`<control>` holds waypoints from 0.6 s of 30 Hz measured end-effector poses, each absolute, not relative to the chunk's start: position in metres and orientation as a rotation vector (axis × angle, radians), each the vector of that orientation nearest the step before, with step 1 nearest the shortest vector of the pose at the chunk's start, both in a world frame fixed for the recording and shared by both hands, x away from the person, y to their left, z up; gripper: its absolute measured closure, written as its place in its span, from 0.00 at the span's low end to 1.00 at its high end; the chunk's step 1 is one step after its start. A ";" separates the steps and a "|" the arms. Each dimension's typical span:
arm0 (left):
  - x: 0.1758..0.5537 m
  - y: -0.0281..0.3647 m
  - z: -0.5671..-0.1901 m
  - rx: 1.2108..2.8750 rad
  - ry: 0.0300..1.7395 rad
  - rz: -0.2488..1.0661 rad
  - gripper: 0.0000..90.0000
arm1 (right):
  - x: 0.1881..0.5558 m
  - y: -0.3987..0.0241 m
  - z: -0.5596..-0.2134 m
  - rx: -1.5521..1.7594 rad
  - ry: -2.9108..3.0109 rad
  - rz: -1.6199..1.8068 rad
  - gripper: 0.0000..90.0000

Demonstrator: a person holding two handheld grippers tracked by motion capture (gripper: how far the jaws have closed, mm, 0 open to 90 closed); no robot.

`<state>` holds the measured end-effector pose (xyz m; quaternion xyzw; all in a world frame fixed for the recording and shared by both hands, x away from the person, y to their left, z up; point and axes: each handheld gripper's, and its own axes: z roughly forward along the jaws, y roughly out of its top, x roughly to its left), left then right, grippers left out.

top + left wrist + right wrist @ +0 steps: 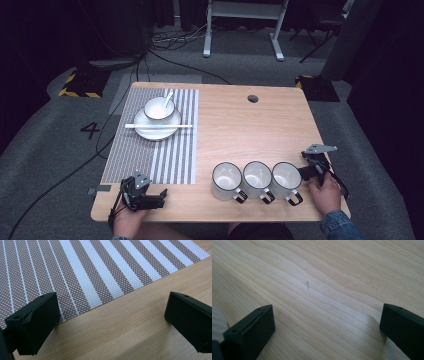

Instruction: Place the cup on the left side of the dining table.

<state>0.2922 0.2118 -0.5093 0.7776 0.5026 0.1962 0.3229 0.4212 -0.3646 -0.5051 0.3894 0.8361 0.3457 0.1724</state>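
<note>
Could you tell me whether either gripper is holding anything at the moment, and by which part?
Nothing is held. The left gripper and right gripper both stand open over the bare table.

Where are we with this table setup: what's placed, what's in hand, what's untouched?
Looks done: bowl with spoon sits on the plate on the striped placemat, chopsticks across the plate. In hand: nothing; left gripper and right gripper are open over the table. Untouched: three mugs lined up off the mat.

The table (250, 130) is brightly lit from above while the room behind stays dark. Both gripper views are sharp, with soft shadows.
</note>
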 end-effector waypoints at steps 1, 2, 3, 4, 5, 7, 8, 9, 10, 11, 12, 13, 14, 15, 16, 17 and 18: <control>0.292 0.212 -0.509 2.041 1.319 0.516 0.00 | 0.421 -0.365 -0.505 1.105 2.373 0.981 0.00; 0.292 0.212 -0.509 2.040 1.319 0.515 0.00 | 0.421 -0.365 -0.505 1.105 2.372 0.981 0.00; 0.292 0.212 -0.509 2.038 1.321 0.513 0.00 | 0.421 -0.365 -0.505 1.106 2.373 0.981 0.00; 0.292 0.212 -0.509 2.041 1.318 0.516 0.00 | 0.421 -0.365 -0.505 1.106 2.372 0.982 0.00; 0.292 0.212 -0.510 2.038 1.320 0.513 0.00 | 0.421 -0.365 -0.505 1.105 2.373 0.980 0.00; 0.292 0.212 -0.510 2.036 1.321 0.511 0.00 | 0.421 -0.365 -0.505 1.105 2.372 0.981 0.00; 0.292 0.212 -0.510 2.036 1.321 0.511 0.00 | 0.421 -0.365 -0.505 1.106 2.372 0.981 0.00; 0.292 0.212 -0.510 2.035 1.321 0.512 0.00 | 0.421 -0.365 -0.505 1.105 2.372 0.981 0.00; 0.292 0.212 -0.510 2.036 1.321 0.511 0.00 | 0.421 -0.365 -0.505 1.106 2.372 0.981 0.00; 0.292 0.212 -0.510 2.036 1.321 0.511 0.00 | 0.421 -0.365 -0.505 1.105 2.372 0.981 0.00; 0.292 0.212 -0.510 2.036 1.321 0.511 0.00 | 0.421 -0.365 -0.505 1.105 2.373 0.981 0.00; 0.292 0.212 -0.510 2.035 1.321 0.512 0.00 | 0.421 -0.365 -0.505 1.105 2.372 0.981 0.00; 0.292 0.212 -0.510 2.036 1.321 0.511 0.00 | 0.421 -0.365 -0.505 1.105 2.372 0.981 0.00; 0.292 0.212 -0.510 2.036 1.321 0.511 0.00 | 0.421 -0.365 -0.505 1.106 2.372 0.982 0.00; 0.292 0.212 -0.510 2.036 1.321 0.511 0.00 | 0.421 -0.365 -0.505 1.105 2.373 0.980 0.00; 0.292 0.212 -0.510 2.037 1.321 0.512 0.00 | 0.421 -0.365 -0.505 1.105 2.372 0.982 0.00; 0.292 0.212 -0.509 2.041 1.319 0.516 0.00 | 0.421 -0.365 -0.505 1.105 2.373 0.980 0.00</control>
